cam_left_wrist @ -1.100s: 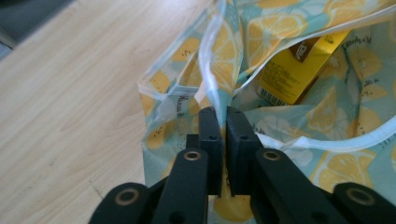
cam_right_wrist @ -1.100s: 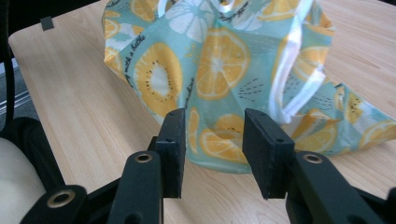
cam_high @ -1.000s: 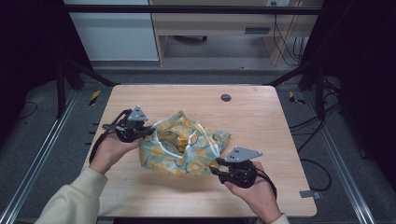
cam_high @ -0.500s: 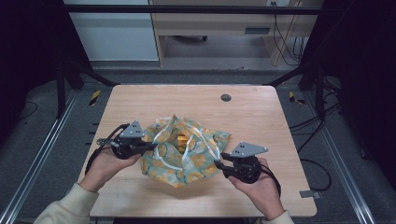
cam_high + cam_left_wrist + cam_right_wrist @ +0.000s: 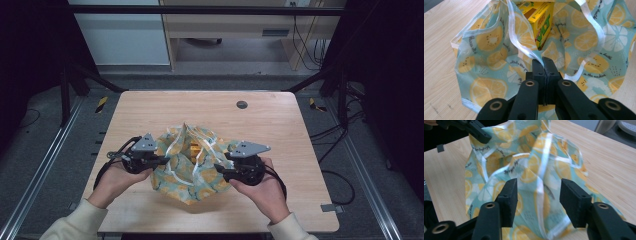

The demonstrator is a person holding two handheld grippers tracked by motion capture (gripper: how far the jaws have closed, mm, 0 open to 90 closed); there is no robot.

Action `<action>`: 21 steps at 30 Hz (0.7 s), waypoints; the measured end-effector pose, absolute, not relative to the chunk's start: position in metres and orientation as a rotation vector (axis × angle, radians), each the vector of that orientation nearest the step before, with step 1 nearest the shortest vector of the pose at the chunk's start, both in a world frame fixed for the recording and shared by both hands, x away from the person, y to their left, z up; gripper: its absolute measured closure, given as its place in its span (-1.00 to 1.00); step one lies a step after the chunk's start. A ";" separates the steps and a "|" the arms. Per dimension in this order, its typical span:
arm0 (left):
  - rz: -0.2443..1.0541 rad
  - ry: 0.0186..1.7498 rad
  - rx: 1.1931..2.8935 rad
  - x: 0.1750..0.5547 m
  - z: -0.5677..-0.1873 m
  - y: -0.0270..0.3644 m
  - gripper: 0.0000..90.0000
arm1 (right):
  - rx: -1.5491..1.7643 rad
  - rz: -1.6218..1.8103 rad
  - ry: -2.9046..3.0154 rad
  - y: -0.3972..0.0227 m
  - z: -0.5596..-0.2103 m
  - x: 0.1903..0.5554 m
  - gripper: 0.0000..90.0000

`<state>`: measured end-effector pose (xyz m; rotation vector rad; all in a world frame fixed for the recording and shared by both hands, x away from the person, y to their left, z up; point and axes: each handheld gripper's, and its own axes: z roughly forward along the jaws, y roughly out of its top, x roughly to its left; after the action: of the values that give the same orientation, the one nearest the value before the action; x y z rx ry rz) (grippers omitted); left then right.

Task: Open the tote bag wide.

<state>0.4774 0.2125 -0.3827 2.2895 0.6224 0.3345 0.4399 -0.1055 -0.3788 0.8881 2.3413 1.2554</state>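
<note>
Lemon-print teal plastic bag lain near front edge of wooden table. Bag's white rim clamped by left gripper. Right gripper jaws just opened, held apart, bag fold between, unpressed. Yellow box seen inside bag.

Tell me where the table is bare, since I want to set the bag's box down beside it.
The widest bare wood is the far strip between the lemon-print bag and the small dark disc. The table's right side past the right gripper is free too. It is crowded at the near middle, where bag, left gripper and both hands meet.
</note>
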 end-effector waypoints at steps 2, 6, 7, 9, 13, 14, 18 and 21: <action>0.336 0.622 2.288 0.478 -0.383 0.213 1.00 | 0.877 1.248 2.356 -0.100 -0.379 0.443 0.02; 0.334 0.618 2.278 0.476 -0.381 0.213 1.00 | 0.875 1.237 2.377 -0.091 -0.382 0.450 0.11; 0.337 0.617 2.277 0.476 -0.381 0.213 1.00 | 0.868 1.234 2.386 -0.090 -0.382 0.451 0.27; 0.338 0.613 2.270 0.474 -0.380 0.214 1.00 | 0.835 1.233 2.396 -0.089 -0.383 0.451 0.66; 0.341 0.606 2.260 0.470 -0.379 0.218 1.00 | 0.789 1.215 2.418 -0.092 -0.382 0.445 0.90; 0.339 0.601 2.258 0.469 -0.379 0.219 1.00 | 0.789 1.215 2.418 -0.092 -0.382 0.445 0.90; 0.325 0.585 2.259 0.463 -0.383 0.225 1.00 | 0.771 1.209 2.423 -0.103 -0.381 0.435 0.90; 0.295 0.565 2.275 0.460 -0.392 0.227 1.00 | 0.752 1.184 2.441 -0.110 -0.384 0.428 0.91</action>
<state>0.4599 0.2267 -0.3921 2.2755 0.5648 0.2952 0.4282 -0.1098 -0.3841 0.7518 2.4412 1.1837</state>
